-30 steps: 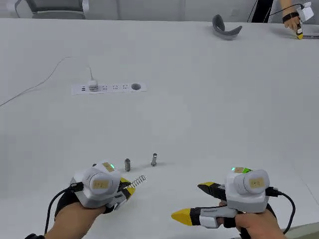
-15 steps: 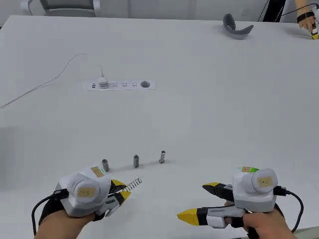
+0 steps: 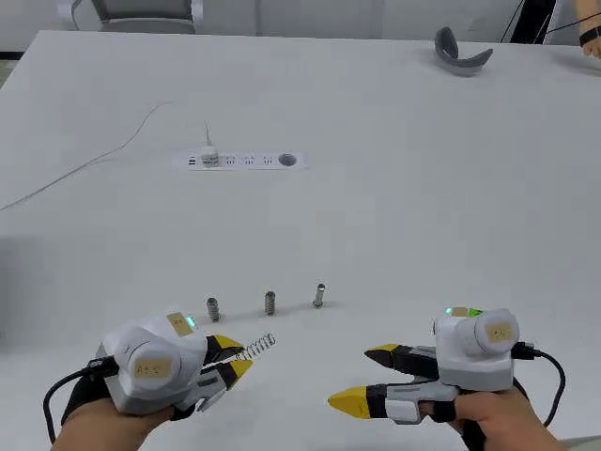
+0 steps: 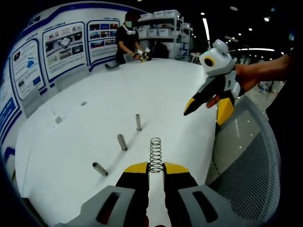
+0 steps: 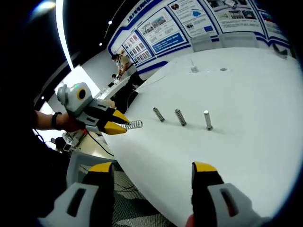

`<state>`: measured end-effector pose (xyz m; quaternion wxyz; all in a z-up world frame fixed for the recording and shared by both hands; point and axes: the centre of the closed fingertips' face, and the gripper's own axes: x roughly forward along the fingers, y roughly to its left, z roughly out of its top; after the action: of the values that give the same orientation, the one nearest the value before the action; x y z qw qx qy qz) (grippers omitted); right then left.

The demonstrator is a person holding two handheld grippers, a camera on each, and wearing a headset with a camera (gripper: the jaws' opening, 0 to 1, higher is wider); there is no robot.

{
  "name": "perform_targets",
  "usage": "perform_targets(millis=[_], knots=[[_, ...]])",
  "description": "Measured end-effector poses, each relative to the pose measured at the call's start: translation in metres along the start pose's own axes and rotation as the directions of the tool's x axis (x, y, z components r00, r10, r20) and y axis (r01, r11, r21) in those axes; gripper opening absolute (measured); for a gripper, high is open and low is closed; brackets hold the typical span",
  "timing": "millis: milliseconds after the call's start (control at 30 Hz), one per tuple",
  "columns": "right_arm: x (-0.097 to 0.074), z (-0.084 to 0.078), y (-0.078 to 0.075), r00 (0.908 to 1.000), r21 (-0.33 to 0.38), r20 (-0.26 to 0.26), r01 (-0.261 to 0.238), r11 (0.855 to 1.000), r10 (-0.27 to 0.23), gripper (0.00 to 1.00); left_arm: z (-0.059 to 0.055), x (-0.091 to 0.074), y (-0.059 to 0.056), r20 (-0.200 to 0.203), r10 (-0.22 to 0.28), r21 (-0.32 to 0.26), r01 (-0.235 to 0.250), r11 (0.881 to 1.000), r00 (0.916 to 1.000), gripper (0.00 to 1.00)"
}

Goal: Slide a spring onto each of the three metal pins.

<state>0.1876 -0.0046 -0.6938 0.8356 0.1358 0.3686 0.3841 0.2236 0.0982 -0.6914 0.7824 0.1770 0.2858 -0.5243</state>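
Head view, lower left: left gripper (image 3: 233,357) pinches 1 spring (image 3: 259,344) by its end, spring sticking out twd. frame center. Lower right: right gripper (image 3: 358,376), jaws spread wide. Center, on white table (image 3: 423,207): row of 3 pins (image 3: 270,302); 2 w/ springs on, rightmost pin (image 3: 319,295) bare.

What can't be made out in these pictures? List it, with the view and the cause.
1. Head view: whether the left pin and middle pin are fully sleeved; they are too small to tell.
2. Left gripper view: the rear end of the spring, hidden between the left gripper's jaws.
3. Head view: what the grey curved object near the far edge is; it is too small and distant.
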Motion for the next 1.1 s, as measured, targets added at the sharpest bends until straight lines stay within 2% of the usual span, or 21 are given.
perform_targets(millis=[233,333,567,833,1100], knots=[[0.014,0.015,0.010,0.9981,0.012,0.017,-0.060,0.998,0.060,0.61,0.006,0.002,-0.011,0.013,-0.018,0.010,0.018,1.000,0.9997,0.11],[0.021,0.025,0.019,0.9936,0.044,0.037,-0.108,0.993,0.106,0.58,0.010,0.003,-0.015,0.023,-0.031,0.008,0.031,0.999,0.9993,0.11],[0.031,0.034,0.028,0.9862,0.088,0.065,-0.158,0.984,0.152,0.54,0.016,0.004,-0.022,0.034,-0.047,0.022,0.047,0.999,0.9983,0.11],[0.037,0.034,0.033,0.9806,0.120,0.060,-0.193,0.974,0.187,0.46,0.024,0.005,-0.031,0.046,-0.065,0.043,0.063,0.997,0.9968,0.11],[0.042,0.030,0.036,0.9724,0.194,0.060,-0.233,0.953,0.226,0.38,0.025,0.007,-0.042,0.047,-0.090,0.061,0.087,0.994,0.9948,0.11]])
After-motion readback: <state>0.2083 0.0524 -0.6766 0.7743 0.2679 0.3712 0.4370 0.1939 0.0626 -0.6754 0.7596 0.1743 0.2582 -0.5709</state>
